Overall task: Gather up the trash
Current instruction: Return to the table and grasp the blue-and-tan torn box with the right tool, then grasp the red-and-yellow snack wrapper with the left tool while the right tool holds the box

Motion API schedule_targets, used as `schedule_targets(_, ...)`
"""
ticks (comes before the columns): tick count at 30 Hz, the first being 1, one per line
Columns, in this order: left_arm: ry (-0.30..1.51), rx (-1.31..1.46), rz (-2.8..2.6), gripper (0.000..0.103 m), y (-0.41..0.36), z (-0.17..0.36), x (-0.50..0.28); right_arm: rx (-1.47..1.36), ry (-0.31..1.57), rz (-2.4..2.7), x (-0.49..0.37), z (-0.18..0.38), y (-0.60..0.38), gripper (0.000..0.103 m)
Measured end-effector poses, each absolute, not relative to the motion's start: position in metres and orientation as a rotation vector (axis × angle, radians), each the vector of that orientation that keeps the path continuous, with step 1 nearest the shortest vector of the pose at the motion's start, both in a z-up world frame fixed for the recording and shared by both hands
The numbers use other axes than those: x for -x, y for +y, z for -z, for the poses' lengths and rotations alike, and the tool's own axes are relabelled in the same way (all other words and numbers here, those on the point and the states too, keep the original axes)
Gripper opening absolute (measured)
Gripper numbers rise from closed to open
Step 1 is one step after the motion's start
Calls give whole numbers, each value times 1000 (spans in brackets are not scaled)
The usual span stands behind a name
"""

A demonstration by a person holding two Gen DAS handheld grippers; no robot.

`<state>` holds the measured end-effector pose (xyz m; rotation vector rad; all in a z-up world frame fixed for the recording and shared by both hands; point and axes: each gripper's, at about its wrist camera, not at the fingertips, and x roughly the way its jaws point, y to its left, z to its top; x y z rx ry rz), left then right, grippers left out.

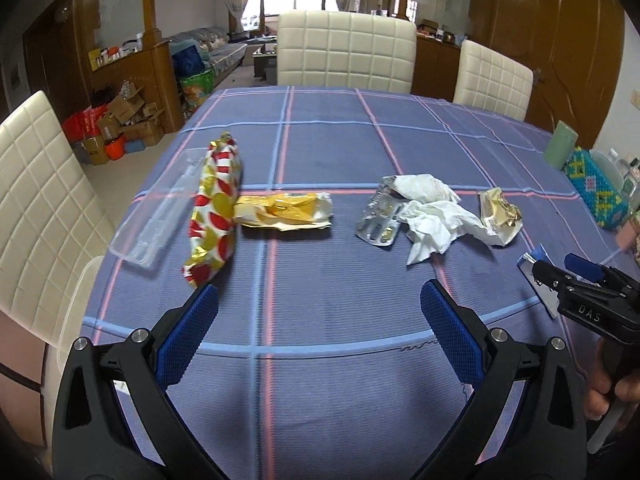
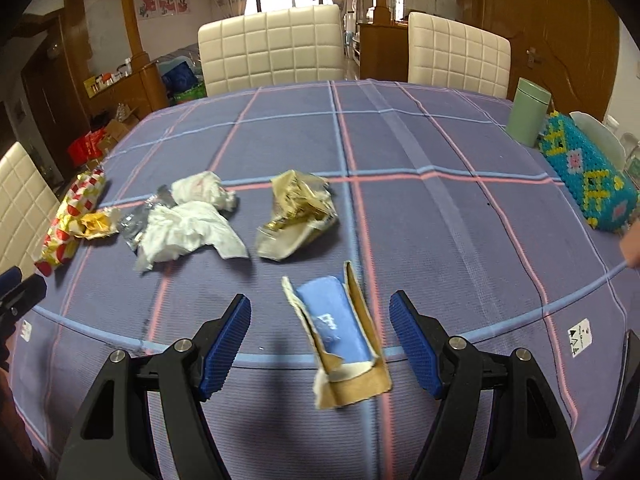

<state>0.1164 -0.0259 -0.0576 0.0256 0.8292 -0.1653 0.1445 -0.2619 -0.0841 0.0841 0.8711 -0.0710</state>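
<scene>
Trash lies on the blue plaid tablecloth [image 1: 328, 148]. In the left wrist view: a red, white and gold snack bag [image 1: 212, 212], a yellow wrapper [image 1: 288, 210], a blister pack [image 1: 380, 224], crumpled white tissue [image 1: 432, 212], a gold wrapper [image 1: 500, 208]. My left gripper [image 1: 320, 328] is open and empty, hovering near the snack bag. In the right wrist view a torn blue-and-brown carton [image 2: 340, 340] lies between the open fingers of my right gripper [image 2: 320, 340]. The tissue [image 2: 192, 224] and gold wrapper [image 2: 296, 212] lie beyond. The right gripper also shows in the left wrist view [image 1: 568, 276].
A clear plastic tray [image 1: 160, 216] lies at the table's left edge. A green canister [image 2: 528, 112] and a beaded blue box [image 2: 588, 176] stand at the right. Cream chairs [image 1: 344, 52] surround the table.
</scene>
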Motion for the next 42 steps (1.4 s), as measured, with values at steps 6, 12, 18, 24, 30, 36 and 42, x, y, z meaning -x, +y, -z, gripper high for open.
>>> schedule_targets(6, 849, -46, 179, 99, -43, 66, -122, -67, 904, 89, -147, 96, -272, 70)
schedule_targets(12, 868, -62, 191, 99, -54, 72, -128, -82, 940, 83, -153, 109, -276, 70)
schedule_targets(18, 828, -78, 124, 99, -44, 67, -132, -58, 910, 66, -152, 107, -269, 37)
schedule_targets(24, 807, -38, 41, 99, -10, 61, -140, -25, 879, 1, -156, 96, -248, 30)
schedule_targets(30, 758, -70, -18, 99, 20, 54, -155, 6, 852, -41, -167, 79, -219, 30)
schedule_targets(36, 818, -39, 45, 87, 36, 66, -177, 40, 843, -96, -183, 70, -182, 31)
schedule_targets(42, 866, -37, 85, 73, 41, 82, -190, 67, 845, -141, -198, 67, -149, 31)
